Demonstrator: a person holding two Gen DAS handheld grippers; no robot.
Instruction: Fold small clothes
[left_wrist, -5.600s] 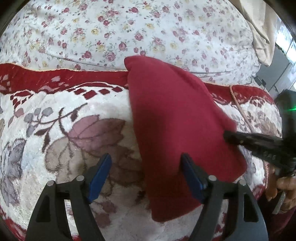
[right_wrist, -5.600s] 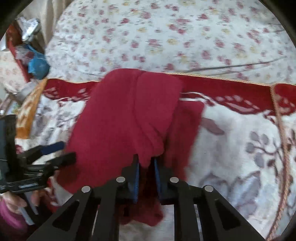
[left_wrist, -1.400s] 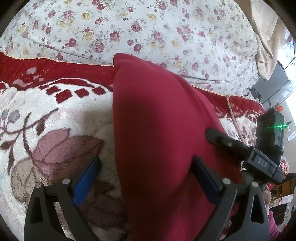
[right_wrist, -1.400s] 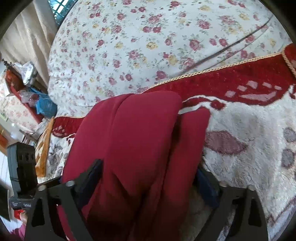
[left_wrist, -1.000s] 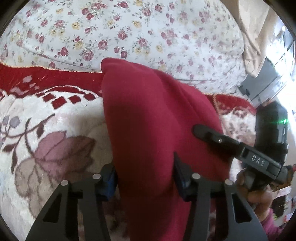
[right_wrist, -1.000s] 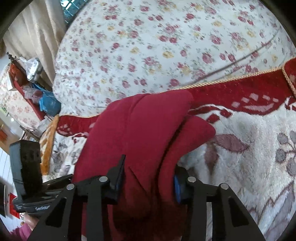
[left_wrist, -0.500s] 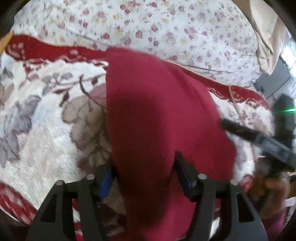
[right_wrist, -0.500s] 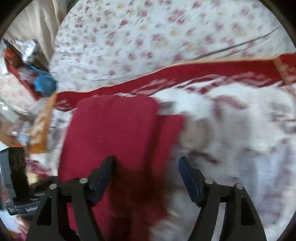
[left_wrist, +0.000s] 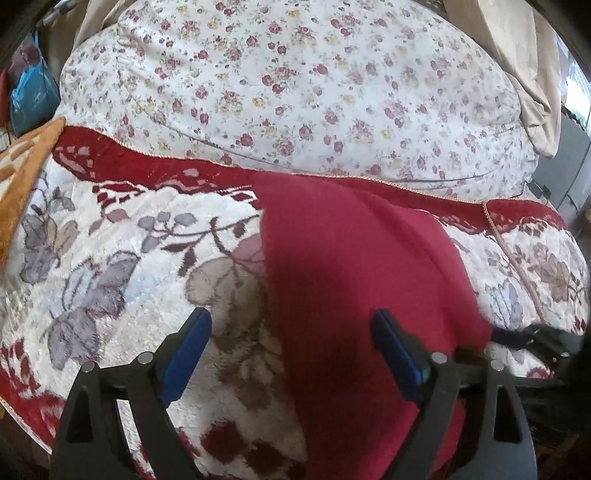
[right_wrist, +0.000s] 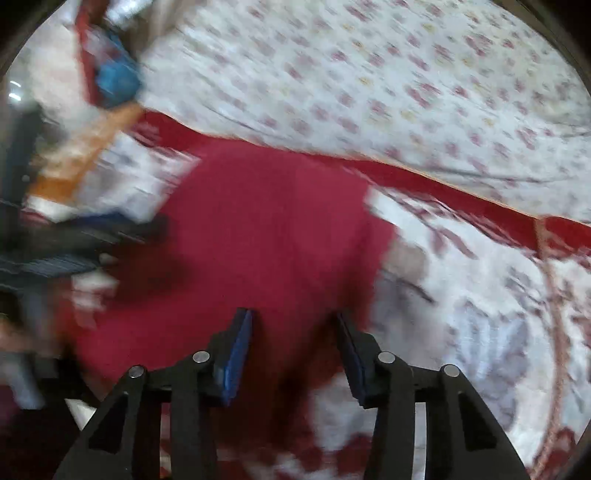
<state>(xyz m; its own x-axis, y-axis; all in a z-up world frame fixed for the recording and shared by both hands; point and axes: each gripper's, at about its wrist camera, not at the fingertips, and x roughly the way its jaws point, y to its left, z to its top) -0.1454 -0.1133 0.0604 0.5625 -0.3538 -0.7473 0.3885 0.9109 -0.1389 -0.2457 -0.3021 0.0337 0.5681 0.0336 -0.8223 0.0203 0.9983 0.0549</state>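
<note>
Both sets of jaws stand apart, gripping nothing: left gripper (left_wrist: 291, 350) wide, right gripper (right_wrist: 293, 354) narrower. Between them the folded crimson knit garment (left_wrist: 351, 266) lies flat on the plush cream floral blanket (left_wrist: 122, 258). Judged soft, light, limp; pinch all layers at a near corner.

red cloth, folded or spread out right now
Folded: the red cloth lies as a compact rectangle on the floral blanket, no sleeves or loose ends showing.
</note>
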